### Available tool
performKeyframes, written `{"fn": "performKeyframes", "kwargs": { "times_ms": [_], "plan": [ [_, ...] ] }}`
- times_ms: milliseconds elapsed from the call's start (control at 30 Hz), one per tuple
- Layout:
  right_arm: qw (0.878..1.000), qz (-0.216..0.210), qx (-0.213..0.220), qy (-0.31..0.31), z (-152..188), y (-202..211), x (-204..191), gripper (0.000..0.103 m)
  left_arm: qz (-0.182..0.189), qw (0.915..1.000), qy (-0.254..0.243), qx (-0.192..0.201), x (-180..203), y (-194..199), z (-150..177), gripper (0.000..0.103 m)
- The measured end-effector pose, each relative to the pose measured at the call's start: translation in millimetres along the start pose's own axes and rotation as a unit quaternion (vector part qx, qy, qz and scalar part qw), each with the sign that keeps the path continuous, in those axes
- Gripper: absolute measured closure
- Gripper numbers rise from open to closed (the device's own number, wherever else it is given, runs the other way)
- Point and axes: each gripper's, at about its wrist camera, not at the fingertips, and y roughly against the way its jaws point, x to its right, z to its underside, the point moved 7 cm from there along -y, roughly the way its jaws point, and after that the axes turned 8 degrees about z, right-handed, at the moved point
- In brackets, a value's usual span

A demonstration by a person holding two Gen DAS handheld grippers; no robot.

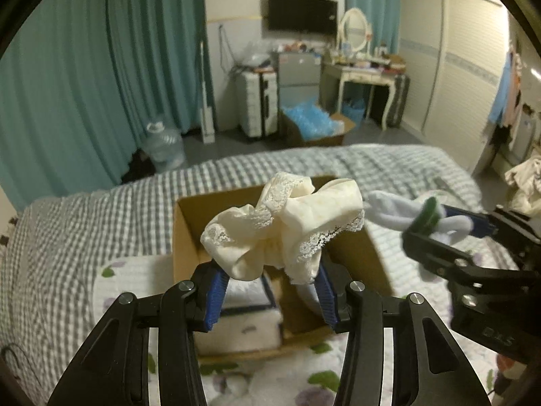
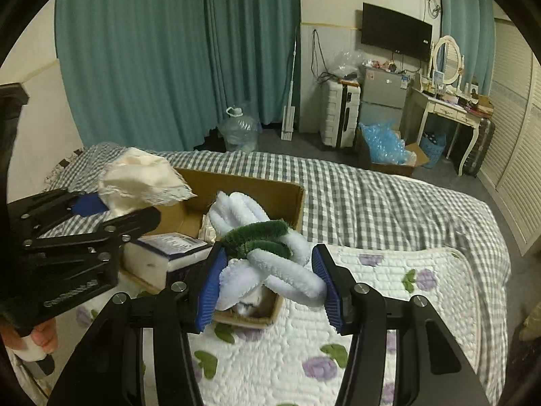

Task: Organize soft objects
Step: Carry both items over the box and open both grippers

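My left gripper [image 1: 270, 292] is shut on a cream lace-trimmed garment [image 1: 287, 226] and holds it above an open cardboard box [image 1: 184, 237] on the bed. It also shows in the right wrist view [image 2: 142, 179]. My right gripper [image 2: 267, 284] is shut on a bundle of fluffy light blue socks with green cuffs [image 2: 270, 257], held over the box's near right corner. The box [image 2: 290, 199] contains a white packet with a blue label [image 2: 169, 253]. In the left wrist view the right gripper [image 1: 439, 230] holds the socks [image 1: 392, 213] to the right of the garment.
The box stands on a white quilt with purple flowers [image 2: 389, 321] over a grey checked bedspread [image 2: 389, 199]. Beyond the bed are a water jug [image 2: 238, 130], a white suitcase [image 2: 339, 115], a box of blue plastic [image 2: 385, 149] and a dressing table [image 2: 446, 108].
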Motion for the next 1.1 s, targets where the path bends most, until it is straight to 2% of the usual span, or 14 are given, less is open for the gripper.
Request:
{"fn": "performKeyframes", "kwargs": {
  "times_ms": [133,267,433,533,600,633,667,900,967,1100],
  "plan": [
    [1.000,-0.002,-0.013,-0.005,0,-30,-1,0.051,-0.017,0.9996,0.008,-0.020,-20,-35,1,0.056],
    [1.000,-0.012,-0.023,-0.015,-2,-61,-2,0.051,-0.026,0.9993,0.008,-0.026,-33,-60,4,0.036],
    [0.999,-0.022,-0.018,-0.033,-10,-88,-5,0.049,-0.027,0.9994,0.002,-0.020,-42,-72,9,0.035],
    [0.998,-0.035,-0.014,-0.046,-15,-94,-8,0.043,-0.025,0.9995,0.002,-0.017,-46,-71,11,0.034],
    [0.998,-0.032,-0.009,-0.046,-18,-94,-9,0.026,-0.026,0.9996,0.001,-0.013,-50,-70,9,0.034],
    [0.999,-0.028,-0.006,-0.043,-19,-93,-10,0.021,-0.028,0.9996,-0.001,-0.011,-50,-67,8,0.034],
    [0.999,-0.022,-0.001,-0.042,-21,-90,-10,0.017,-0.030,0.9995,-0.003,-0.009,-50,-64,8,0.034],
    [0.999,-0.011,0.023,-0.045,-37,-38,-5,0.012,-0.032,0.9991,-0.007,0.025,-28,-15,-8,0.033],
    [0.998,0.000,0.037,-0.044,-45,-10,-1,0.011,-0.034,0.9987,-0.015,0.036,-18,7,-14,0.020],
    [0.997,0.013,0.064,-0.045,-55,44,6,0.009,-0.039,0.9963,-0.022,0.074,-2,57,-25,0.019]
  ]
}}
